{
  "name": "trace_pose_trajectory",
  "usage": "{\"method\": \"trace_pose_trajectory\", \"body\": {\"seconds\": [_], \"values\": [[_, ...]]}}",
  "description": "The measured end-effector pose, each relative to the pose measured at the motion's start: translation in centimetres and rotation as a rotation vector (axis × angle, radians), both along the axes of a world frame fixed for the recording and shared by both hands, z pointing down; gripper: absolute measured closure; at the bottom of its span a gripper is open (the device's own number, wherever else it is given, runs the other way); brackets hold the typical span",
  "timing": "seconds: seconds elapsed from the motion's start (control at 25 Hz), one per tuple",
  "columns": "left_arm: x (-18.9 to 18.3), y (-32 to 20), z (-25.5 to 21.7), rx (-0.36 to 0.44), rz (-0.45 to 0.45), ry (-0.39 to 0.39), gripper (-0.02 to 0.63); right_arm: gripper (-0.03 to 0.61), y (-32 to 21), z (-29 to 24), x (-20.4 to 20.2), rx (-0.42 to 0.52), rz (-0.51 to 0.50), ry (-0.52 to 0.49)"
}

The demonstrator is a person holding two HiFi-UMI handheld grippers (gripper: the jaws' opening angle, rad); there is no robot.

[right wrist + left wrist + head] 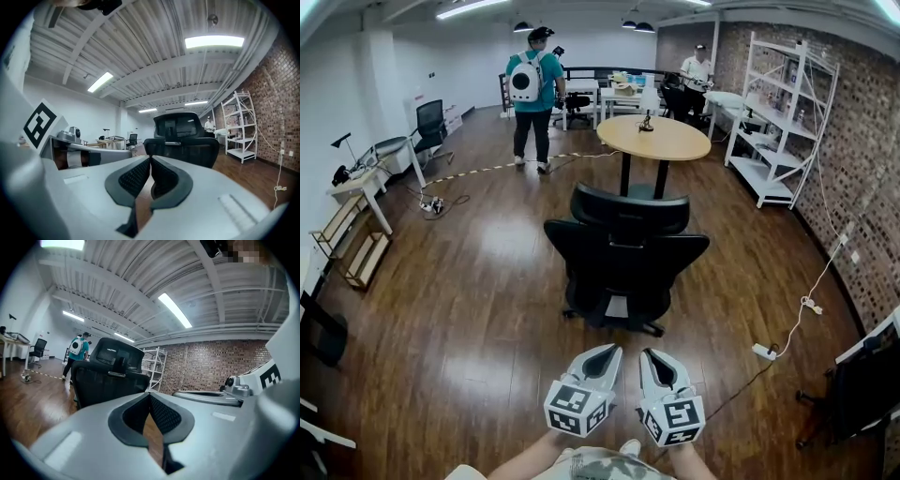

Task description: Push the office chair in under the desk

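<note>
Head view: the black mesh-backed office chair (623, 258) stands on the wood floor with its back to the person, short of the round wooden worktop on a black pedestal (654, 138). The left gripper (607, 350) and right gripper (649, 355) hover side by side, apart from the chair, so the push seems not yet begun. Next, both need to reach the backrest and press evenly.

Left gripper view: jaws together, empty; the chair is ahead.

Right gripper view: jaws together, empty. No readable writing, only square markers.
</note>
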State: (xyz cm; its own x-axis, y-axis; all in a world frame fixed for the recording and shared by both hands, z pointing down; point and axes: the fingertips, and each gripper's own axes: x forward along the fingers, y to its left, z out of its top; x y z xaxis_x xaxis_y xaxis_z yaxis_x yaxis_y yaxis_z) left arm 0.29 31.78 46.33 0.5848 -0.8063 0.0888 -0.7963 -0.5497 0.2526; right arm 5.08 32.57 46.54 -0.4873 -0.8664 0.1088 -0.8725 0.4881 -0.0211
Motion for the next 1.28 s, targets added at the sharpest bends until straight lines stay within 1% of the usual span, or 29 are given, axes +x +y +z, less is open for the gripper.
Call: {"method": "trace_pose_trajectory", "body": {"seconds": [0.16,0.32,0.56,0.68,0.84,1.0,1.12,1.28], "values": [[2.1,-1.5,-0.8,0.020,-0.023,-0.010,0.606,0.578,-1.4,-0.8,1.9,0.021,-0.040,0.006],[4.2,-3.1,-0.7,0.036,-0.033,-0.039,0.606,0.578,-2.5,-1.3,4.1,0.040,-0.058,-0.003],[5.4,-4.4,-1.1,0.058,-0.046,-0.070,0.604,0.577,-3.7,-1.1,5.8,0.041,-0.091,-0.001],[5.1,-5.5,-1.0,0.062,-0.045,-0.068,0.601,0.575,-4.8,-0.9,6.1,0.045,-0.106,0.008],[3.9,-7.8,-0.8,0.076,-0.067,-0.071,0.601,0.570,-7.1,-0.5,6.4,0.048,-0.123,0.027],[2.2,-10.8,-1.1,0.087,-0.077,-0.076,0.597,0.539,-10.0,-0.5,6.1,0.052,-0.122,0.050],[0.8,-13.6,-1.6,0.105,-0.074,-0.077,0.580,0.526,-12.3,-0.8,5.8,0.067,-0.126,0.084],[-0.6,-16.9,-2.3,0.138,-0.024,-0.114,0.528,0.503,-15.4,-1.6,5.8,0.087,-0.120,0.136]]}}
